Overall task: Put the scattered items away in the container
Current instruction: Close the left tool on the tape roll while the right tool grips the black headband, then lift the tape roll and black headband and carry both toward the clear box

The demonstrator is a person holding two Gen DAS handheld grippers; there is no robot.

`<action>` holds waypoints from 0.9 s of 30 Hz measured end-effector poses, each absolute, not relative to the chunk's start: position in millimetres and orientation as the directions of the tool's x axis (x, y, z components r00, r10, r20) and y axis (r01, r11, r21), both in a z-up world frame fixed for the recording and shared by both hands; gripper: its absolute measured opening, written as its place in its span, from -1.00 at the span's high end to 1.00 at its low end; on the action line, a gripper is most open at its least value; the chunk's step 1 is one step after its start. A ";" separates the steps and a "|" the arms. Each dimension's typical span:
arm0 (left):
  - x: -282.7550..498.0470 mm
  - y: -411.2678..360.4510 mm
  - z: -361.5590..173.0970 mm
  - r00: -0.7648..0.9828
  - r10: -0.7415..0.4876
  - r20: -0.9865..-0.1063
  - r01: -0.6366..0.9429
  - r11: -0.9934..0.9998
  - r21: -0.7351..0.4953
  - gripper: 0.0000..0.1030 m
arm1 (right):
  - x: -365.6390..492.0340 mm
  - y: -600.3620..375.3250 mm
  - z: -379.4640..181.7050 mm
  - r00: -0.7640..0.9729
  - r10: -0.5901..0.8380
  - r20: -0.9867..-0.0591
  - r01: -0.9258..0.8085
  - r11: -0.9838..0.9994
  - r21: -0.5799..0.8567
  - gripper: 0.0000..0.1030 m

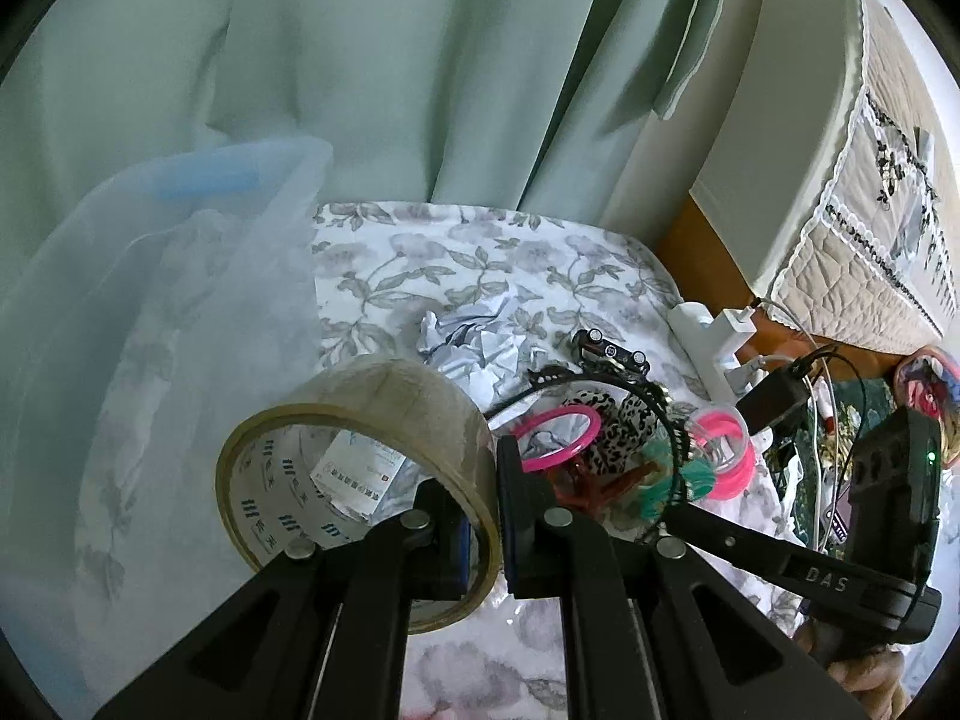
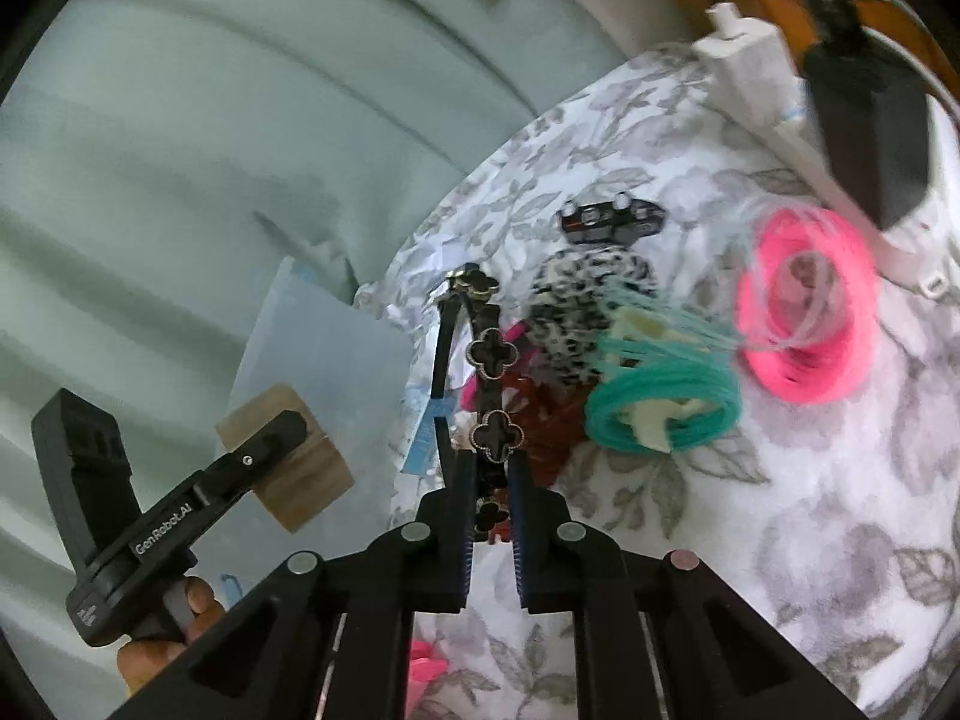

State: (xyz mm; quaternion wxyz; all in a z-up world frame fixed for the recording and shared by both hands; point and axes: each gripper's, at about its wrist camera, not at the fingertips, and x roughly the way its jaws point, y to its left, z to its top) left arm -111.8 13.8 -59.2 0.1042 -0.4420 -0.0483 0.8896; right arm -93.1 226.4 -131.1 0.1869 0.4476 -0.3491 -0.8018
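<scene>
Left wrist view: tape roll [image 1: 360, 480] is being gripped through its wall by the closed left gripper [image 1: 483, 516], just right of the clear plastic container [image 1: 150, 312]. Black headband [image 2: 480, 396] is being pinched between the nearly closed right gripper [image 2: 491, 516] pads, right of the container. Pink coil [image 2: 804, 306] and teal coil [image 2: 660, 414] are lying further right on the floral cloth [image 2: 780, 510].

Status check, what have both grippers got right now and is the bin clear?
Left gripper shut on tape roll. Right gripper shut on black clover headband. Clear plastic bin close left, nothing blocking.
</scene>
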 end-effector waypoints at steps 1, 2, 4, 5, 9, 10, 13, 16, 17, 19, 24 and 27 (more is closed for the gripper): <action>-111.3 13.1 -58.6 -0.589 0.227 -0.775 -0.141 -0.974 -0.177 0.84 | -94.5 223.5 -129.0 -0.525 -0.622 -0.581 0.000 -0.682 0.731 0.72; -111.0 12.1 -58.0 -0.591 0.227 -0.774 -0.140 -0.974 -0.179 0.84 | -96.0 220.6 -126.9 -0.520 -0.632 -0.574 0.013 -0.678 0.735 0.72; -110.9 10.1 -57.5 -0.587 0.237 -0.774 -0.140 -0.971 -0.192 0.84 | -102.1 212.4 -121.6 -0.517 -0.641 -0.567 0.049 -0.683 0.729 0.72; -110.9 10.1 -57.5 -0.587 0.238 -0.774 -0.140 -0.971 -0.193 0.84 | -103.8 208.9 -119.7 -0.516 -0.646 -0.563 0.063 -0.684 0.727 0.72; -111.6 11.4 -58.5 -0.586 0.233 -0.776 -0.143 -0.972 -0.184 0.84 | -113.7 196.8 -118.5 -0.506 -0.664 -0.551 0.095 -0.677 0.729 0.71; -112.1 11.2 -59.3 -0.585 0.232 -0.777 -0.142 -0.973 -0.183 0.84 | -116.1 194.3 -119.6 -0.501 -0.666 -0.552 0.094 -0.676 0.731 0.71; -113.5 10.1 -61.3 -0.582 0.230 -0.780 -0.138 -0.973 -0.183 0.84 | -123.3 187.7 -123.9 -0.488 -0.676 -0.552 0.089 -0.668 0.739 0.66; -114.5 9.2 -63.3 -0.578 0.228 -0.784 -0.136 -0.974 -0.183 0.84 | -129.9 180.4 -127.8 -0.476 -0.683 -0.554 0.087 -0.663 0.744 0.64; -114.7 9.3 -63.8 -0.578 0.226 -0.784 -0.136 -0.974 -0.181 0.84 | -132.2 177.6 -128.8 -0.472 -0.682 -0.559 0.088 -0.668 0.739 0.64; -114.9 9.9 -64.2 -0.576 0.228 -0.785 -0.139 -0.974 -0.181 0.84 | -137.3 174.1 -130.8 -0.468 -0.687 -0.556 0.080 -0.660 0.747 0.64; -113.9 8.6 -62.4 -0.578 0.236 -0.781 -0.143 -0.972 -0.188 0.84 | -135.6 174.7 -124.6 -0.485 -0.684 -0.545 0.085 -0.657 0.749 0.64; -111.5 8.5 -58.3 -0.582 0.251 -0.773 -0.150 -0.968 -0.201 0.84 | -130.4 179.7 -112.9 -0.510 -0.674 -0.534 0.098 -0.662 0.743 0.70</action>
